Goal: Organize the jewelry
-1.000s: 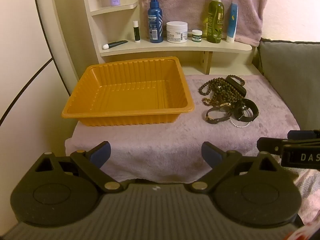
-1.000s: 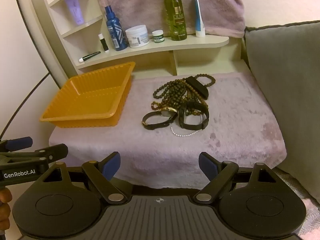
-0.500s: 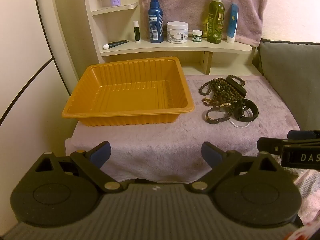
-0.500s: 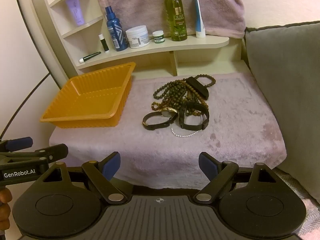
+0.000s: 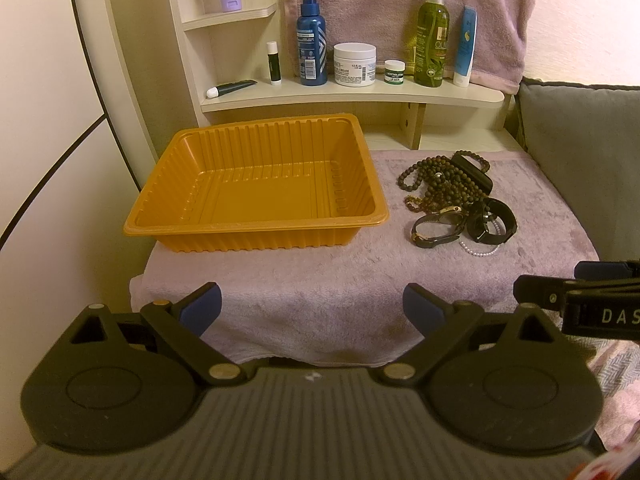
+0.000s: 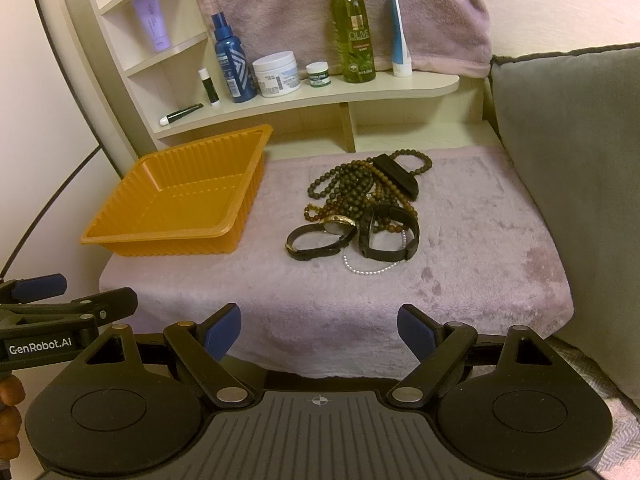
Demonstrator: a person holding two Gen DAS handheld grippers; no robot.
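An empty orange tray (image 5: pixel 256 220) (image 6: pixel 120 236) sits on the left of a lilac towel. To its right lies a jewelry pile: brown bead necklaces (image 5: pixel 436 184) (image 6: pixel 348 184), a gold-faced watch (image 5: pixel 436 226) (image 6: pixel 320 234), a black watch (image 5: pixel 494 222) (image 6: pixel 390 232), a white pearl strand (image 5: pixel 478 250) (image 6: pixel 370 270) and a black case (image 6: pixel 396 176). My left gripper (image 5: pixel 312 308) is open and empty, before the towel's front edge. My right gripper (image 6: pixel 320 330) is open and empty, short of the pile.
A shelf (image 5: pixel 352 96) behind carries a blue spray bottle (image 5: pixel 311 54), a white cream jar (image 5: pixel 355 65), a green bottle (image 5: pixel 430 36) and tubes. A grey cushion (image 6: pixel 568 160) borders the towel on the right. A pink towel hangs on the back wall.
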